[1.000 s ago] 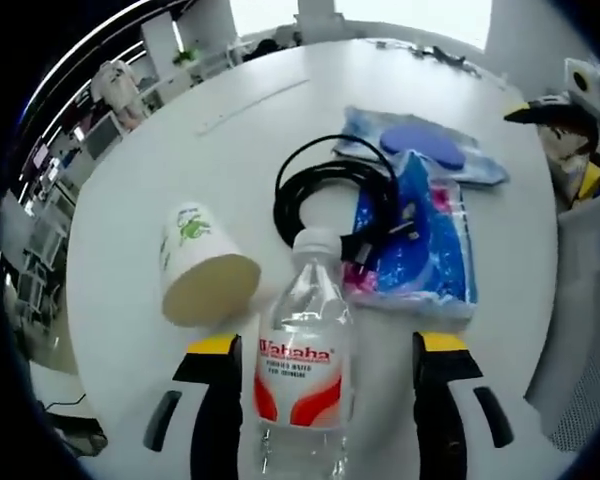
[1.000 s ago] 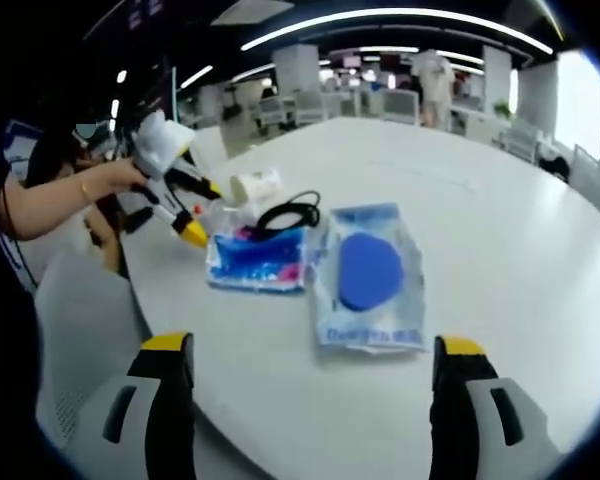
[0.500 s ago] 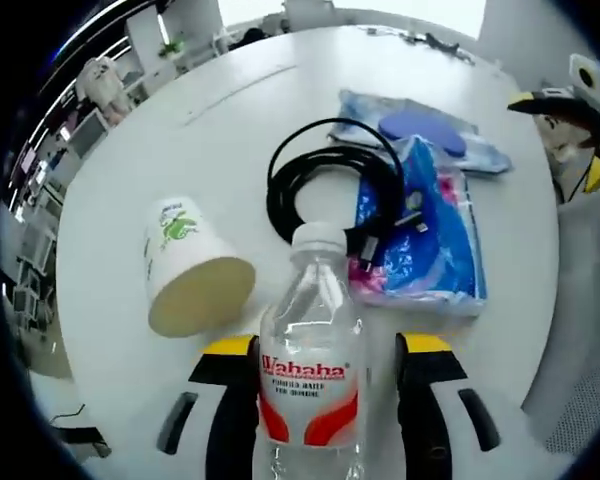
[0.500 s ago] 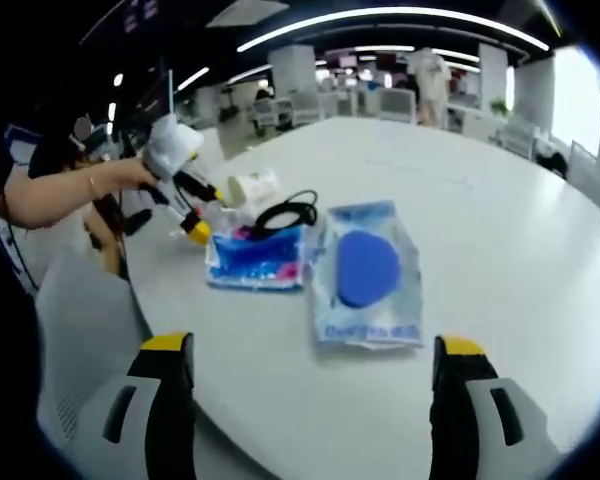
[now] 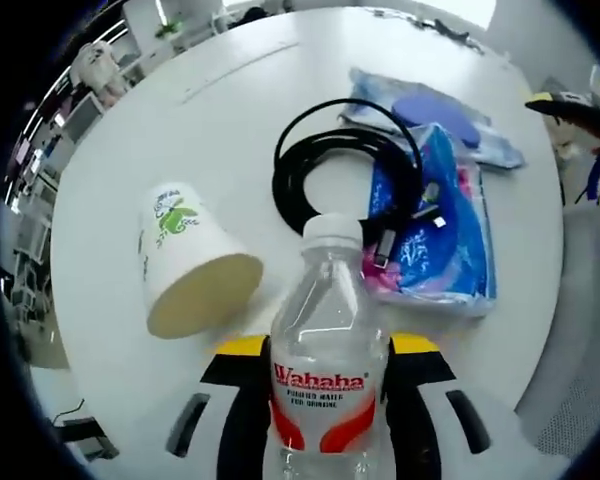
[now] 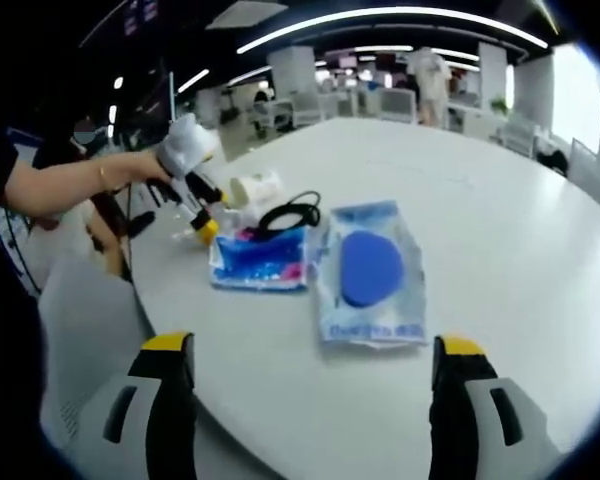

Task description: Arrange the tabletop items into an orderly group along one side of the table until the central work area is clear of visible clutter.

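**Tabletop stock: round white table, five loose items, two grippers**

1. Table (image 5: pixel 210 110). White, round-edged, takes up most of the left gripper view; in the right gripper view it spreads from lower left to the right edge, with all items gathered at its left side.

2. Clear packet (image 6: pixel 370 275). Flat plastic pouch holding a blue disc; centre of the right gripper view, upper right of the left gripper view. Printed lettering along its lower edge, too small to read.

3. Blue and pink packet (image 5: pixel 435 235). Flat soft pack lying just beside the clear packet, right of centre in the left gripper view; contents cannot be told.

4. Black cable (image 5: pixel 345 165). Coiled in a loop, upper centre of the left gripper view; its plug end rests on the blue and pink packet.

5. Water bottle (image 5: pixel 325 370). Clear plastic, white cap on, red and white "Wahaha" label; water inside. Stands at lower centre of the left gripper view.

6. Paper cup (image 5: pixel 190 265). White with a green print, lying on its side, open mouth toward the camera, empty; left of the bottle, apart from it.

7. Left gripper (image 5: pixel 325 395). Yellow-tipped black jaws closed against both sides of the bottle. In the right gripper view it sits at upper left, held in a person's hand (image 6: pixel 145 168).

8. Right gripper (image 6: pixel 315 400). Jaws spread wide at the bottom of its view, nothing between them, hanging over the table's near edge.
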A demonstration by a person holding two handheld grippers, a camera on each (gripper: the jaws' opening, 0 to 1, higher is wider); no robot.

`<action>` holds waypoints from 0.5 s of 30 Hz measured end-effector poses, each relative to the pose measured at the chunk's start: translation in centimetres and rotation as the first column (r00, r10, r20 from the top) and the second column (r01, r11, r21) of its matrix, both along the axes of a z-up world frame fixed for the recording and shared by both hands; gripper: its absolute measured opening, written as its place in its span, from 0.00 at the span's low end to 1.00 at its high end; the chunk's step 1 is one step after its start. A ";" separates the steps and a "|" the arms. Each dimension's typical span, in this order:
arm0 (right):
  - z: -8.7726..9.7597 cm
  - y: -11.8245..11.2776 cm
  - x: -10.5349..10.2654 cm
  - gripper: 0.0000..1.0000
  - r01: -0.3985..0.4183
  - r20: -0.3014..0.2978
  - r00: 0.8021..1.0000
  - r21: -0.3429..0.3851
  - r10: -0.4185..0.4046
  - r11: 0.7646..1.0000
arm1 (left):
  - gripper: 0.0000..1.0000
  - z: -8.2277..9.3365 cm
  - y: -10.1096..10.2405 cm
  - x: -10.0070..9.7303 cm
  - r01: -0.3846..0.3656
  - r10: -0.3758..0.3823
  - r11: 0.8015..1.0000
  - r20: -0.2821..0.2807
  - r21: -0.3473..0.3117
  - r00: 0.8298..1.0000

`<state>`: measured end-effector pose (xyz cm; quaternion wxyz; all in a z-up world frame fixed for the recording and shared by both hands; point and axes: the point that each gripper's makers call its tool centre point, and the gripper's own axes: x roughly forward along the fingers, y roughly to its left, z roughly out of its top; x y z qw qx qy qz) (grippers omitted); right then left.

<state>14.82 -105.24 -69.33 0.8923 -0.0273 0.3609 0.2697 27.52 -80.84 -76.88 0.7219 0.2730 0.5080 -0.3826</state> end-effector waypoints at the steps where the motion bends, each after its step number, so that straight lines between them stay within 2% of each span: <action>1: 0.0 0.0 0.0 0.96 0.000 0.000 1.000 0.001 0.000 1.000 | 0.42 0.0 0.0 0.0 0.000 0.000 1.000 -0.005 0.012 1.000; 6: 0.1 0.2 -0.2 0.96 0.001 0.002 1.000 0.012 -0.001 1.000 | 0.42 0.0 0.0 -0.1 0.016 -0.015 0.999 -0.018 0.032 1.000; 8: 0.2 0.4 -0.2 0.95 0.003 0.000 1.000 0.026 -0.003 1.000 | 0.41 0.1 -0.3 -0.1 0.090 -0.090 0.996 0.009 0.014 0.996; 13: 0.8 0.6 0.4 0.95 0.006 0.023 1.000 0.039 -0.007 0.999 | 0.40 0.1 -0.3 -0.1 0.088 -0.088 0.996 0.025 0.006 0.996; 15: 0.9 0.7 0.5 0.95 0.004 0.029 1.000 0.037 -0.005 0.999 | 0.40 0.3 -0.3 0.3 0.111 -0.111 0.994 0.060 0.003 0.992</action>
